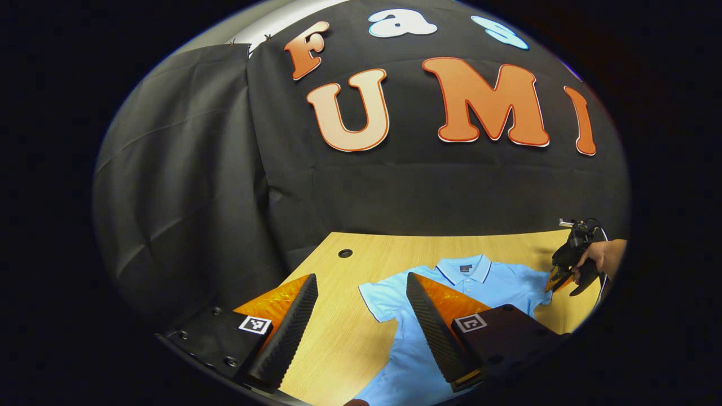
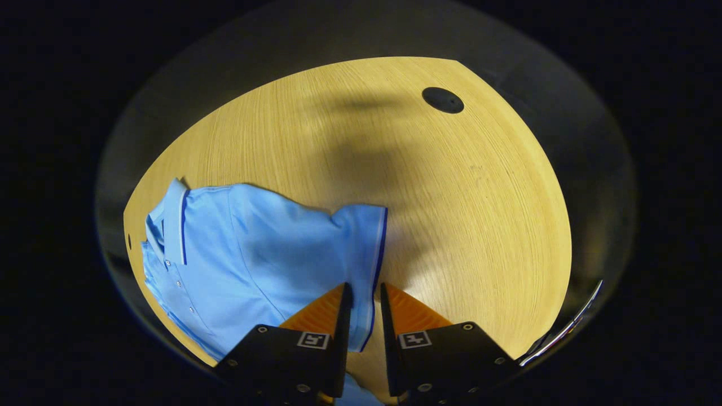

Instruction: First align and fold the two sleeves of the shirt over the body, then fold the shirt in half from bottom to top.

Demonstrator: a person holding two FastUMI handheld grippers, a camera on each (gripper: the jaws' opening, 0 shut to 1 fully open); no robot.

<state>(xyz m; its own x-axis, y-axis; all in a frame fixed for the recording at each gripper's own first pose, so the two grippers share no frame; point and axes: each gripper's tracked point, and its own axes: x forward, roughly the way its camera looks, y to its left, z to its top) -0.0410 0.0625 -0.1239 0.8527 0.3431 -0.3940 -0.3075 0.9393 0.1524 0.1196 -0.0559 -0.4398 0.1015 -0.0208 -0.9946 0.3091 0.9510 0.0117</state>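
A light blue polo shirt (image 1: 395,349) lies flat on the wooden table (image 1: 333,344), collar (image 1: 465,269) toward the far wall. My left gripper (image 1: 361,279) hovers open above the shirt's left sleeve (image 1: 381,301), one finger over bare table, the other over the chest. At the far right, a hand (image 1: 606,256) holds my right gripper (image 1: 561,279) at the other sleeve. In the right gripper view the shirt (image 2: 254,254) spreads to the left, and my right gripper (image 2: 366,288) is shut on the dark-trimmed hem of its sleeve (image 2: 361,237).
A round cable hole (image 1: 345,253) sits near the table's far left corner, and the same kind of hole (image 2: 443,100) shows beyond the right gripper. Bare tabletop (image 2: 451,197) stretches past the held sleeve. The black cloth wall stands close behind the table.
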